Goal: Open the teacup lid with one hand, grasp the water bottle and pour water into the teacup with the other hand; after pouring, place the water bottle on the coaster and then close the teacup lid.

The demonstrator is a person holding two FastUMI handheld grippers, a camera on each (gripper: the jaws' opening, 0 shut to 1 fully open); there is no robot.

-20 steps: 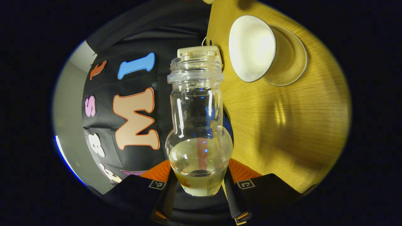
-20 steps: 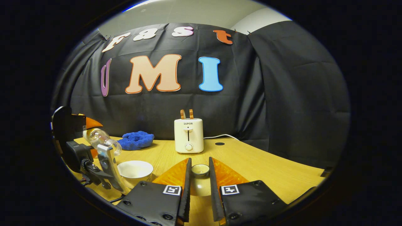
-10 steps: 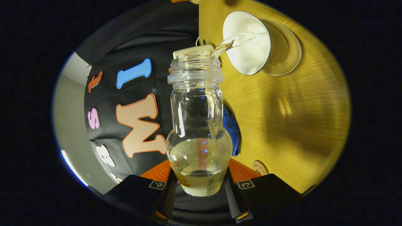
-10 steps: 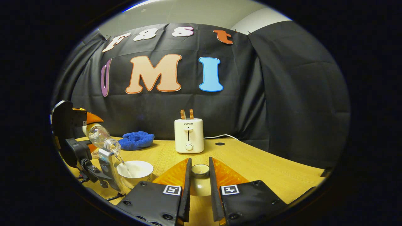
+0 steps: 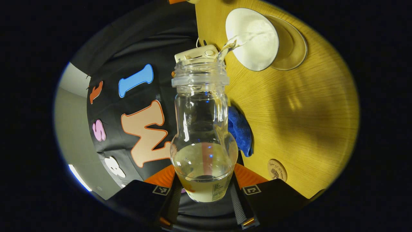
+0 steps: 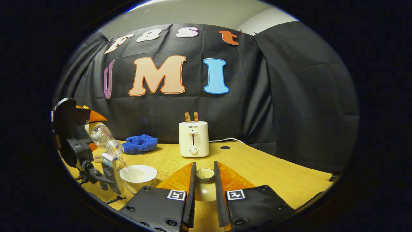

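Water bottle (image 5: 202, 129), one, clear glass-like with a bulbous base and a threaded open neck, sits clamped at its base between the left gripper (image 5: 203, 190) fingers, both pressing its sides. Long axis runs straight out from the fingers, mouth tipped down toward the teacup (image 5: 252, 38); a thin stream of water leaves the mouth and lands in the cup. Pale liquid remains pooled in the bulb. In the right gripper view the bottle (image 6: 104, 139) slants down-right over the cup (image 6: 138, 175). One teacup, white, smooth, round, on one saucer (image 5: 291, 48) upon the wooden table (image 5: 305, 112). Right gripper (image 6: 203, 193) fingers, nearly closed, pinch one small white teacup lid (image 6: 205, 180) by its knob, held off the cup to its right. One round coaster (image 5: 277, 170) lies on the table near the left fingers. Farther off: one blue cloth (image 6: 140, 143), crumpled; one cream toaster (image 6: 193, 138), boxy.
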